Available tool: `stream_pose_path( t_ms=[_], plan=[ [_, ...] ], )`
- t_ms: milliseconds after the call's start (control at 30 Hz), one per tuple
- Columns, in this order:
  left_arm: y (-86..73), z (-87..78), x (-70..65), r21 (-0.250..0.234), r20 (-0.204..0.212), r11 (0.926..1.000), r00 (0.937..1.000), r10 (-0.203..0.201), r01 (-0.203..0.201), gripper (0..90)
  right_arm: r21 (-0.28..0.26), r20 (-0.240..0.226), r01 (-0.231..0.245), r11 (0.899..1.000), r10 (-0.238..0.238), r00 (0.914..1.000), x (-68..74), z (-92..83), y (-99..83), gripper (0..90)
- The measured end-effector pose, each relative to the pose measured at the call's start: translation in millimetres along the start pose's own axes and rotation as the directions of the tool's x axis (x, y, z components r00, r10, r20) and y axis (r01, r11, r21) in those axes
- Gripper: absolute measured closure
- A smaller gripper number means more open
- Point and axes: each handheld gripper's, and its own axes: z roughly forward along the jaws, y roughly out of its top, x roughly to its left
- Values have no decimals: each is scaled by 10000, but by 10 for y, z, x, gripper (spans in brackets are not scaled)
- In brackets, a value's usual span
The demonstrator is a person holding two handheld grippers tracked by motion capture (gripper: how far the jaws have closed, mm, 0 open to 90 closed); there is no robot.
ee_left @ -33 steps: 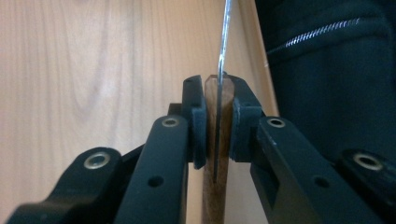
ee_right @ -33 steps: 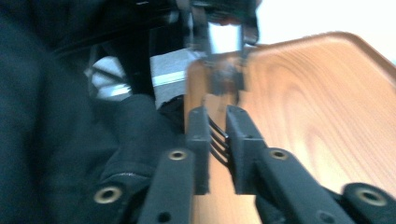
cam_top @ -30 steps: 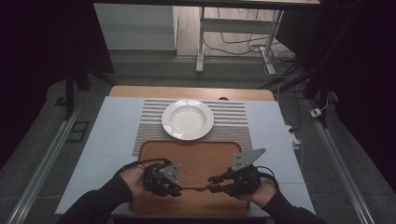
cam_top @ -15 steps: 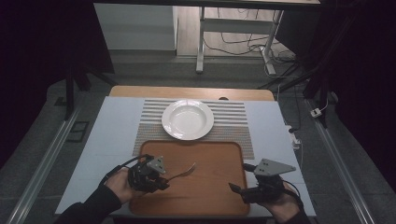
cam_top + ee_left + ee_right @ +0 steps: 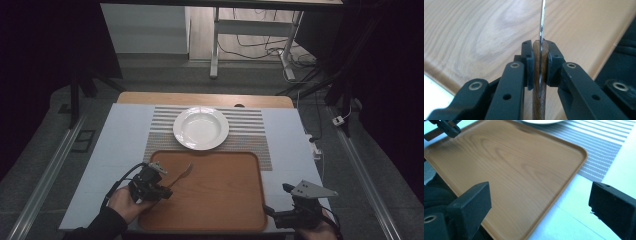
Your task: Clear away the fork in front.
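Left gripper [image 5: 165, 189] jaws clamped; right gripper [image 5: 276, 201] jaws apparently just opened wide.

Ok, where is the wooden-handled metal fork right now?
In the high view the wooden-handled metal fork is clamped by its handle in the left gripper, over the left part of the brown wooden tray, tines pointing toward the white round plate.

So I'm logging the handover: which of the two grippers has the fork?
The left gripper, shut on the fork by its wooden handle over the tray. The right gripper, off the tray's right edge, is open and empty.
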Motion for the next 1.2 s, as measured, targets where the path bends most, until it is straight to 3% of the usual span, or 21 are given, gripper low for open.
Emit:
stream_pose_path(
  t_ms=[133, 267, 367, 500, 633, 867, 1000, 1200],
  plan=[
    [2, 55, 53, 242, -330, 9982, 9980, -544, 552, 791, 59, 52, -116, 9999, 115, 9999, -17, -13, -19, 35],
    [-7, 105, 128, 348, -578, 9927, 9919, -1130, 1152, 790, 151, 46, -189, 9997, 188, 9998, -27, -7, -20, 35],
    [-10, 152, 152, 547, -952, 9894, 9871, -1287, 1343, 788, 255, 21, -145, 9996, 144, 9999, -25, 1, -17, 35],
    [-13, 222, 148, 829, -1095, 9886, 9871, -1166, 1259, 744, 364, 11, -103, 9993, 103, 9999, -23, 15, -15, 35],
    [-5, 209, 152, 723, -766, 9903, 9906, -1130, 1186, 670, 450, 26, -55, 9990, 54, 10000, -24, 18, -13, 35],
    [26, 74, 187, -126, -405, 9951, 9943, -983, 978, 646, 530, -27, -84, 9986, 86, 10000, -23, 31, -12, 35],
    [70, 31, 185, -446, -212, 9963, 9970, -744, 734, 696, 642, -10, -39, 9979, 40, 10000, -15, 43, -8, 35],
    [177, 50, 120, -533, 31, 9982, 9997, -256, 257, 879, 757, -54, 25, 9971, -21, 10000, -8, 54, -6, 35]
  ],
)
